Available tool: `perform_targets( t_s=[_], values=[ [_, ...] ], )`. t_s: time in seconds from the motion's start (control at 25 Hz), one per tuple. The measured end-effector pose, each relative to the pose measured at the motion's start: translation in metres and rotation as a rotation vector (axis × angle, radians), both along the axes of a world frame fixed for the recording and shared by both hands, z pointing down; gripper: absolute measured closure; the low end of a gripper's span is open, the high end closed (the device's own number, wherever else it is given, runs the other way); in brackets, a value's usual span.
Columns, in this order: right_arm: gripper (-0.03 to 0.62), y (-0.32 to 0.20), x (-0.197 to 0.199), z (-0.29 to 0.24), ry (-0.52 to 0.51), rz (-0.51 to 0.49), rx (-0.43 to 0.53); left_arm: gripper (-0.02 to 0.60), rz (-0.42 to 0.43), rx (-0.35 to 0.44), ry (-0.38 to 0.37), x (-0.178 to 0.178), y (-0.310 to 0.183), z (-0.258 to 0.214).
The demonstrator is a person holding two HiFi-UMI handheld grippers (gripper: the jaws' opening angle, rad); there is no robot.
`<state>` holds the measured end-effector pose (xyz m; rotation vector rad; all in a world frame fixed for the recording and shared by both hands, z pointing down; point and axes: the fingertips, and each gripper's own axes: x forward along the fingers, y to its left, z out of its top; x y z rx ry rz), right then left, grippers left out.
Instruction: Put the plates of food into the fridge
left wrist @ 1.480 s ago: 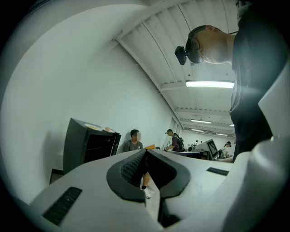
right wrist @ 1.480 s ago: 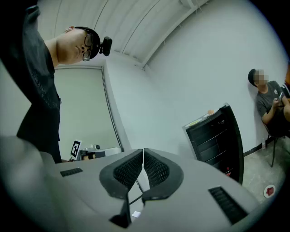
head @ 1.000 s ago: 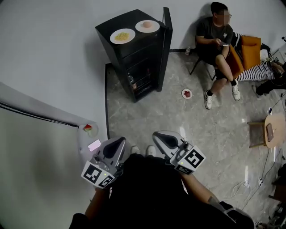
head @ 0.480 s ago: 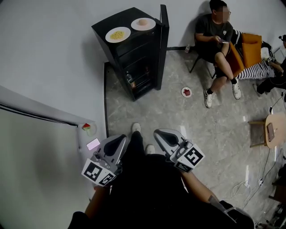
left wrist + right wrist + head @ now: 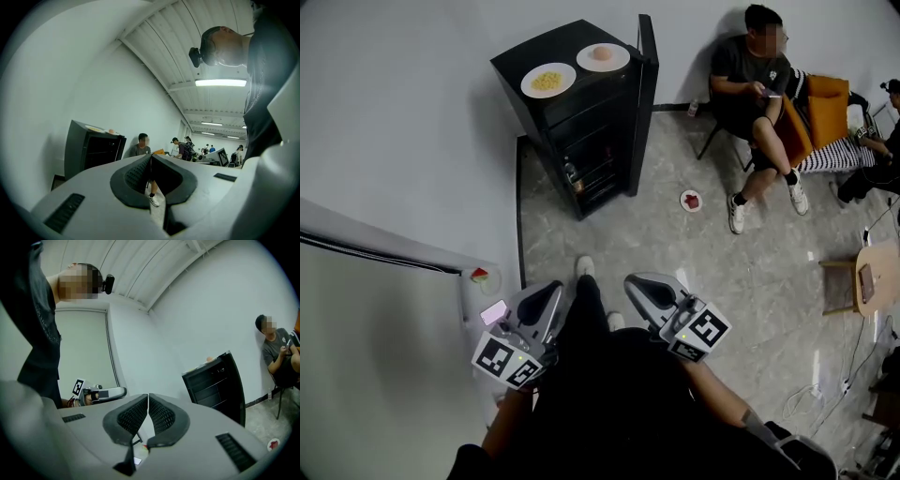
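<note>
Two plates are seen in the head view on top of the black fridge (image 5: 546, 52), which is set against a white wall: a plate of yellow food (image 5: 547, 81) and, just beside it, a plate of pink food (image 5: 603, 57). The fridge door (image 5: 645, 94) is swung open and dark shelves are exposed. A third plate with red food (image 5: 691, 200) is laid on the grey marbled floor (image 5: 675, 244), between the fridge and a seated person (image 5: 750, 84). At the left, a small plate with a watermelon slice (image 5: 478, 276) and a phone (image 5: 495, 312) are carried on a pale counter (image 5: 476, 298). The left gripper (image 5: 551, 292) and the right gripper (image 5: 636, 284) are held close to the body, well apart from the fridge, and nothing is carried in either.

In the left gripper view, the fingers (image 5: 136, 176) are pressed together with nothing between them. Beyond them the fridge (image 5: 91, 147) is seen with both plates on its top, under a ribbed ceiling lit by a strip light (image 5: 220, 83).

In the right gripper view, the fingers (image 5: 131, 418) are likewise pressed together and empty. The fridge (image 5: 215, 385) is seen with its door open, and the floor plate (image 5: 273, 444) is seen at the lower right.
</note>
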<state>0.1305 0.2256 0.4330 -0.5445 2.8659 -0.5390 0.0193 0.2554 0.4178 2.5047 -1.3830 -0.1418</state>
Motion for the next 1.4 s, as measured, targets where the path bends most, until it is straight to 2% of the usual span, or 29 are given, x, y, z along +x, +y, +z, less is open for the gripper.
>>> perform_targets(
  t_s=[0.32, 0.52, 0.96, 1.4],
  values=[
    [0.566, -0.041, -0.037, 0.014, 0.057, -0.035, -0.030, 0.557, -0.011, -0.016, 0.025, -0.031, -0.048, 0.007],
    [0.566, -0.080, -0.066, 0.018, 0.075, -0.054, -0.052, 0.557, -0.033, -0.031, 0.084, -0.065, -0.091, 0.009],
    [0.566, -0.184, -0.125, 0.004, 0.074, -0.046, -0.058, 0.557, -0.008, -0.020, 0.055, -0.122, -0.185, 0.007],
    [0.568, -0.260, -0.184, 0.000, 0.066, -0.046, -0.102, 0.557, 0.031, -0.006, 0.062, -0.173, -0.257, 0.000]
  ],
)
